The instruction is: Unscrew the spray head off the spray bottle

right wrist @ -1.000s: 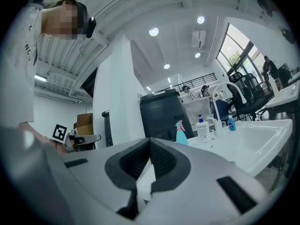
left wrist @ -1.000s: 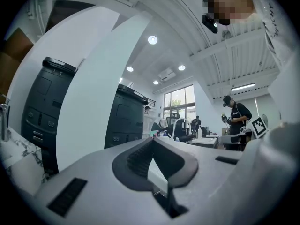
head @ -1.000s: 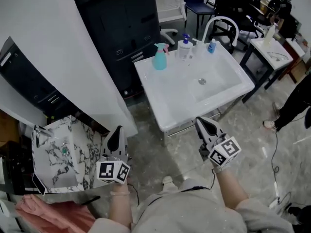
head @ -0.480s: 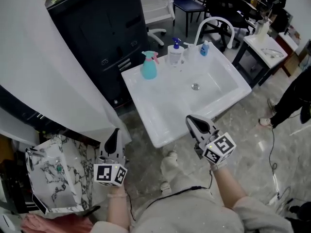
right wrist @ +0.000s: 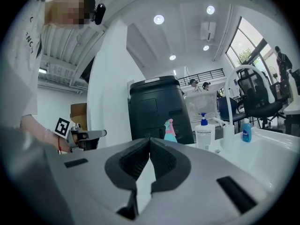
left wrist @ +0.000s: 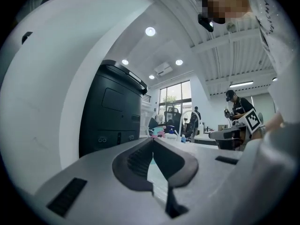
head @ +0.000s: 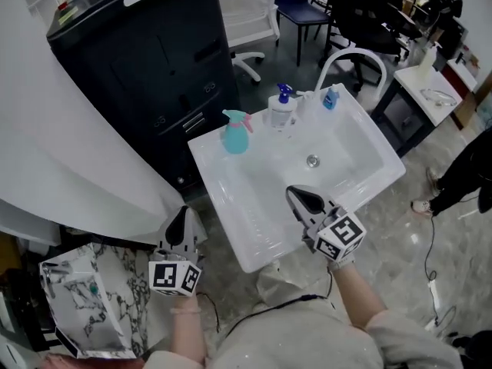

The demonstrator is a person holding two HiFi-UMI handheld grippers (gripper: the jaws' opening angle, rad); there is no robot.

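Spray bottle (head: 236,133) on sink (head: 247,210), left gripper (head: 181,212), right gripper (head: 293,194) (both closed)

Left gripper (head: 182,211) and right gripper (head: 293,194): grey shells, black ribbed pads (right wrist: 132,161), each with a white cube (head: 338,237) of black square markers. Pale beige top (head: 307,338), thin black cable (head: 286,304) across it.

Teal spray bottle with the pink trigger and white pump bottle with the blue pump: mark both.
Teal spray bottle (head: 235,139): head view, on its rounded body.
White pump bottle (head: 282,116): head view, on its body below the pump.
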